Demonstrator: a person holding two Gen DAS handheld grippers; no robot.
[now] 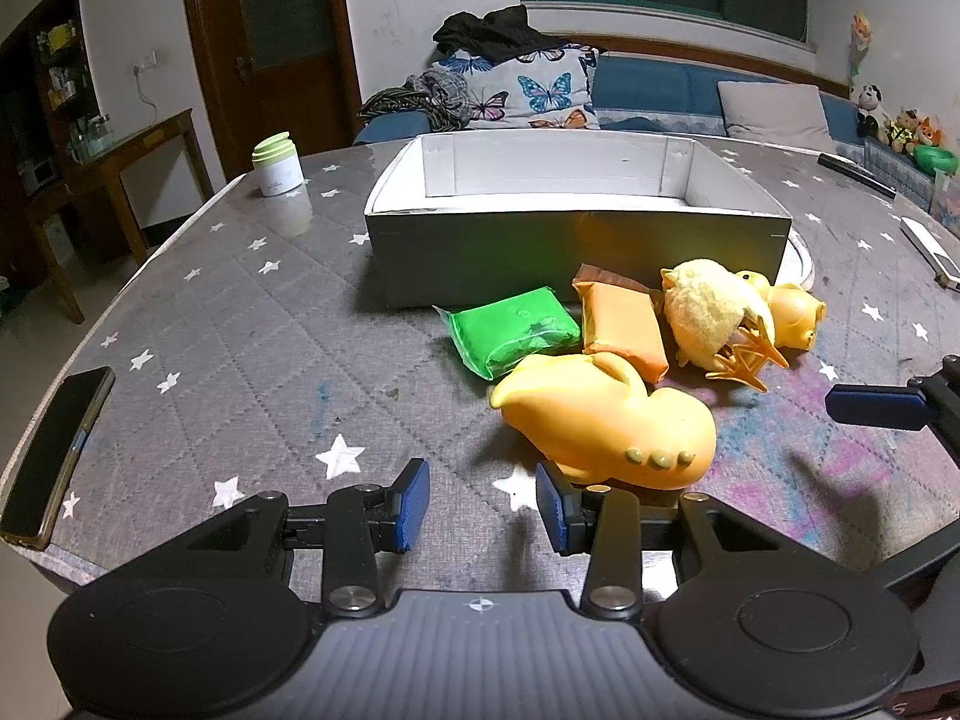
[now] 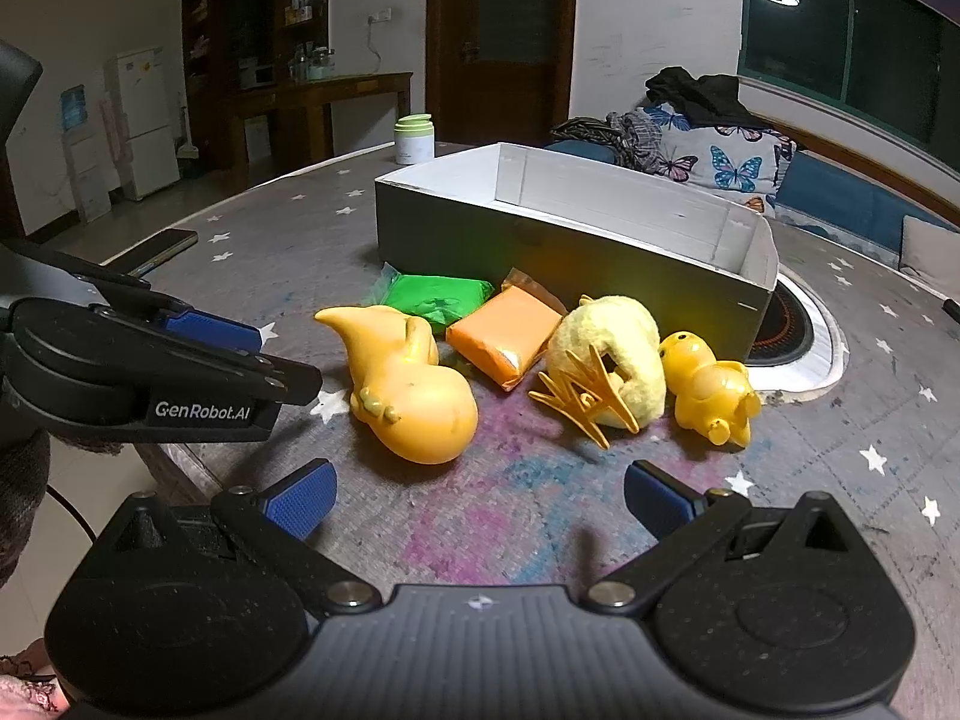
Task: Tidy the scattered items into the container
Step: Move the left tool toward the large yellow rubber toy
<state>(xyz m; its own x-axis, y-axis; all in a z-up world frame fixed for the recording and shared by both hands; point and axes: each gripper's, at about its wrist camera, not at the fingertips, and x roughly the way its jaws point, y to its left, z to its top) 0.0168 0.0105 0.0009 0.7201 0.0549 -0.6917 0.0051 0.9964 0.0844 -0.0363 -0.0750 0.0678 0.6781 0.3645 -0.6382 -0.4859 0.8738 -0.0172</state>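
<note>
Jaws open, yellow toy (image 1: 606,420) just ahead.

Toys and packets crowd the surface (image 1: 240,312) just before the box (image 1: 576,252) front wall; left of box clear to the jar (image 1: 277,165); box top open.
</note>
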